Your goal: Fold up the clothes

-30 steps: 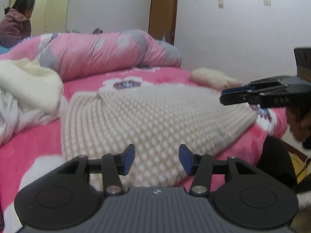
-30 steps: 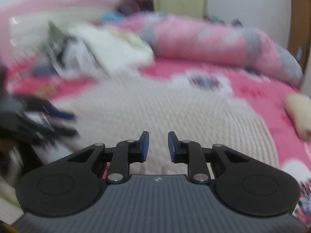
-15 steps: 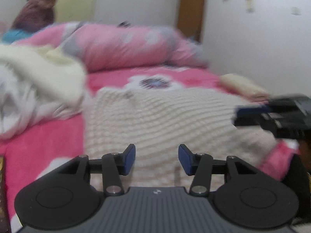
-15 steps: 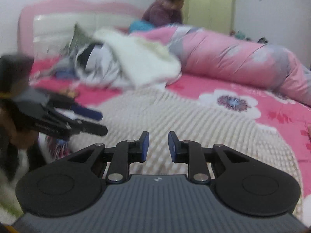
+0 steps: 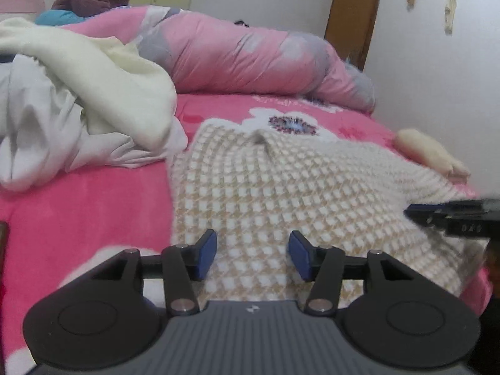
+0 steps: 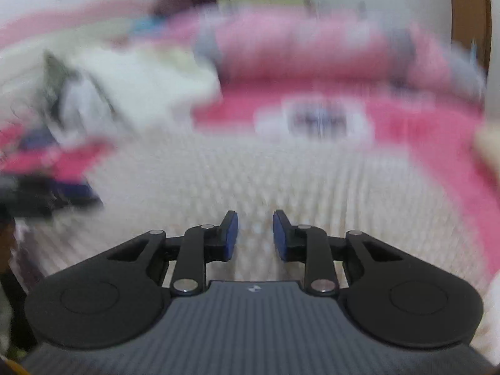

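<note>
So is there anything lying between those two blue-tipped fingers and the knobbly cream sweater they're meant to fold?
Nothing visible. The cream waffle-knit sweater lies flat on the pink floral bedspread, directly ahead of the open left gripper and right gripper. The heap of white clothes sits beside it, apart from the near hem.

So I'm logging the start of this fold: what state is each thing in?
knit sweater: spread flat on the bed, unfolded
left hand-held gripper: open, empty, over the sweater's near edge
right hand-held gripper: open, empty, jaws just widening
white clothes pile: crumpled, unfolded
pink duvet: rolled along the far side
</note>
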Demonstrator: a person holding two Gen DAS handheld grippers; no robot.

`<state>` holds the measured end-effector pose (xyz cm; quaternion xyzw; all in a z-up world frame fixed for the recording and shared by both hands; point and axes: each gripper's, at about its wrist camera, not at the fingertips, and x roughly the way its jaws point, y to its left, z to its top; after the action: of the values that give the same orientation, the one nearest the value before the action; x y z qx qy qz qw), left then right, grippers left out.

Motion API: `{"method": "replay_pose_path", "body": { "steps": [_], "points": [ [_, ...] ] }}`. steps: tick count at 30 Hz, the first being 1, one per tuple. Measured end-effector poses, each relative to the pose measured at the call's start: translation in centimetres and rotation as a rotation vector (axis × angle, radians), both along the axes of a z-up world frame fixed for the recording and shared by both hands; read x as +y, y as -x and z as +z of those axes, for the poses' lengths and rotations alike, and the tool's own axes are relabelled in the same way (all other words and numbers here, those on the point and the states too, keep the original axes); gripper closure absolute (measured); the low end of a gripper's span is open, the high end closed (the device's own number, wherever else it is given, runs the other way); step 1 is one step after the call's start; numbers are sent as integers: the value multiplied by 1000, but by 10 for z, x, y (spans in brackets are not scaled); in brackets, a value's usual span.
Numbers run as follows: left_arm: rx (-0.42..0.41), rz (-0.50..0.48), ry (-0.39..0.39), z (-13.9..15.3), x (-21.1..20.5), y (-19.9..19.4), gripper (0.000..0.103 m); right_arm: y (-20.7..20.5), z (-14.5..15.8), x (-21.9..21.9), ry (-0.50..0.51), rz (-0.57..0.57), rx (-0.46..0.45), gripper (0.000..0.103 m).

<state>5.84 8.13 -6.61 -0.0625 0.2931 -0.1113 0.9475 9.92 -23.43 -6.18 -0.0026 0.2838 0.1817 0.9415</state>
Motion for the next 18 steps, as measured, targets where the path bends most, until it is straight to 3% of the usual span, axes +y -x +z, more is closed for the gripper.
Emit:
{"method": "replay_pose_path", "body": {
  "steps": [1, 4, 8, 11, 13, 18],
  "points": [
    [-1, -3, -6, 0, 0, 0, 50, -3, -5, -3, -12, -4, 23, 78],
    [-8, -11, -12, 0, 1, 1, 50, -6, 18, -9, -34, -27, 27, 78],
    [-19, 0, -15, -3, 0, 2, 50, -22, 38, -13, -25, -103, -60, 78],
    [-25, -2, -12, -3, -1, 4, 50, -50, 5, -19, -20, -147, 54, 72],
    [-22, -4, -10, -2, 0, 4, 50, -57, 0, -22, -23, -144, 88, 72],
    [-22, -9, -8, -2, 1, 4, 49, -66, 42, -36, -49, -205, 0, 71]
  ]
}}
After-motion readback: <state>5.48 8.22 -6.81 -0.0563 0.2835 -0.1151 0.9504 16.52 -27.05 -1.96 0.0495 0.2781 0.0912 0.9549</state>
